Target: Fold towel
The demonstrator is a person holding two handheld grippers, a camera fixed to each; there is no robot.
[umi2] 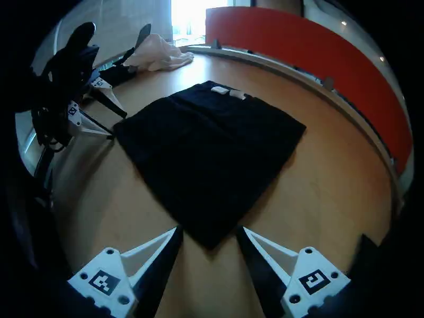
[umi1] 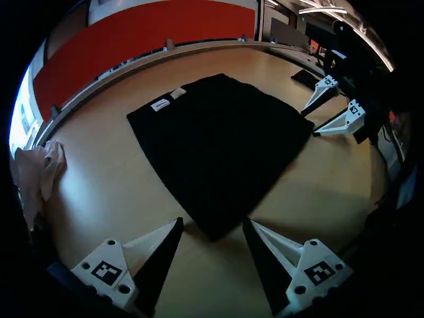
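Towel [umi1: 222, 143], black, lies flat and spread out on the wooden table [umi1: 106, 180]. Two white tags [umi1: 160, 104] show near one edge.

Left gripper [umi1: 212, 221]: fingers apart, nothing held, one towel corner lying between the tips.

Right gripper [umi2: 209, 228]: fingers likewise apart and empty, with a neighbouring corner between its tips.

From each view I see the other gripper low at the towel's edge.

A pale crumpled cloth [umi1: 37, 169] sits near the table's rim, well apart from the towel. A red panel [umi1: 148, 32] runs behind the table.
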